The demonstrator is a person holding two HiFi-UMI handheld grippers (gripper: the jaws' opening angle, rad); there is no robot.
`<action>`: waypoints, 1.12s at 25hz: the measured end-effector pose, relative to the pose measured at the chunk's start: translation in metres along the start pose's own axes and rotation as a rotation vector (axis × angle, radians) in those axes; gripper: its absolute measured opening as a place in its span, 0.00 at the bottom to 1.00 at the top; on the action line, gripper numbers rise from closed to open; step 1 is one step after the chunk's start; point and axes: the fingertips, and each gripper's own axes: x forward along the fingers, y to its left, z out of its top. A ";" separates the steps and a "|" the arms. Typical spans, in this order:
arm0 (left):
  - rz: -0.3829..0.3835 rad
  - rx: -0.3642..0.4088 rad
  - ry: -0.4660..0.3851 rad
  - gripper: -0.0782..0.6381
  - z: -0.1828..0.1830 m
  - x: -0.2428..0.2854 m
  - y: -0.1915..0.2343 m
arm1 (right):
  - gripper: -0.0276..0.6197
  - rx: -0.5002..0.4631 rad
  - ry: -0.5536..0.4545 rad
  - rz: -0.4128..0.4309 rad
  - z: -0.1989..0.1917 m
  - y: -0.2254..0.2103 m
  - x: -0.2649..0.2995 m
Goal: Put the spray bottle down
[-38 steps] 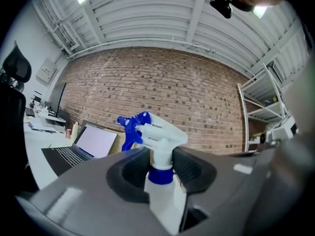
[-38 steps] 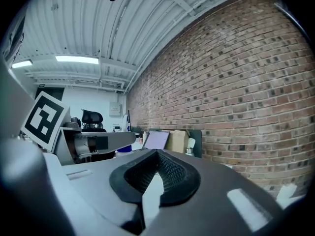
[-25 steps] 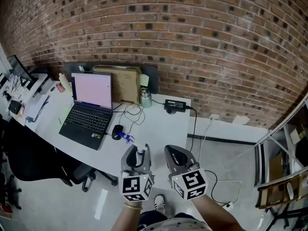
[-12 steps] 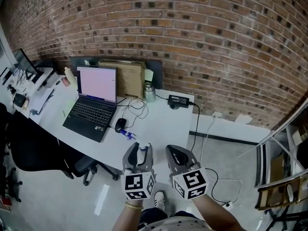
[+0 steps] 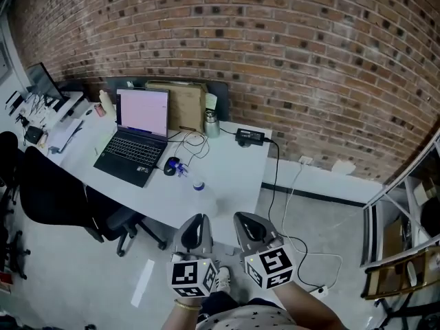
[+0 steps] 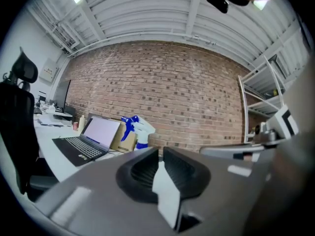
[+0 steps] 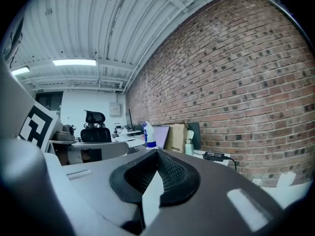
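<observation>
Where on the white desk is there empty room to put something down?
Free: the bare patch of white desk between the blue-and-white spray bottle, the black power brick and the desk's right edge. Crowded: around the open black laptop, the black mouse and looped cables, and along the back by the brown cardboard box.

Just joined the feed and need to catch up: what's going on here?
A person works a hand-held gripper in each hand. The spray bottle stands upright on the white table near the mouse, held by neither. The left hand-held gripper is empty, its jaws closing; the right hand-held gripper is shut, empty. Both hang short of the table.
</observation>
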 end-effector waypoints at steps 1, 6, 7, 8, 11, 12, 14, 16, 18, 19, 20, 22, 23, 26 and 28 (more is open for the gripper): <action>0.007 -0.005 0.006 0.14 -0.004 -0.010 -0.004 | 0.04 0.000 0.000 0.004 -0.003 0.004 -0.009; -0.026 -0.005 0.009 0.12 -0.018 -0.059 -0.035 | 0.04 0.010 0.023 0.027 -0.020 0.027 -0.051; -0.024 -0.006 0.013 0.12 -0.019 -0.066 -0.039 | 0.04 0.008 0.024 0.028 -0.022 0.031 -0.058; -0.019 -0.010 0.016 0.12 -0.019 -0.073 -0.042 | 0.04 0.003 0.023 0.028 -0.023 0.034 -0.065; -0.004 -0.002 0.018 0.12 -0.018 -0.093 -0.051 | 0.04 -0.011 0.012 0.022 -0.026 0.043 -0.088; -0.003 0.006 0.013 0.12 -0.016 -0.099 -0.055 | 0.04 -0.015 0.008 0.021 -0.026 0.046 -0.094; -0.002 0.011 0.008 0.12 -0.014 -0.110 -0.061 | 0.04 -0.020 -0.003 0.022 -0.025 0.051 -0.107; -0.003 0.011 0.009 0.12 -0.014 -0.120 -0.067 | 0.04 -0.024 -0.013 0.022 -0.024 0.056 -0.118; -0.002 0.017 0.009 0.12 -0.015 -0.130 -0.072 | 0.04 -0.026 -0.021 0.022 -0.024 0.060 -0.129; -0.001 0.019 0.009 0.12 -0.016 -0.134 -0.074 | 0.04 -0.028 -0.022 0.023 -0.024 0.062 -0.133; -0.001 0.019 0.009 0.12 -0.017 -0.138 -0.076 | 0.04 -0.030 -0.022 0.025 -0.024 0.064 -0.137; 0.000 0.017 0.011 0.12 -0.018 -0.144 -0.078 | 0.04 -0.036 -0.023 0.026 -0.025 0.067 -0.142; 0.001 0.019 0.012 0.12 -0.019 -0.147 -0.079 | 0.04 -0.039 -0.024 0.026 -0.025 0.069 -0.144; 0.002 0.034 0.019 0.12 -0.020 -0.151 -0.083 | 0.04 -0.043 -0.028 0.025 -0.025 0.071 -0.149; 0.000 0.044 0.020 0.12 -0.018 -0.153 -0.085 | 0.04 -0.043 -0.029 0.021 -0.023 0.071 -0.152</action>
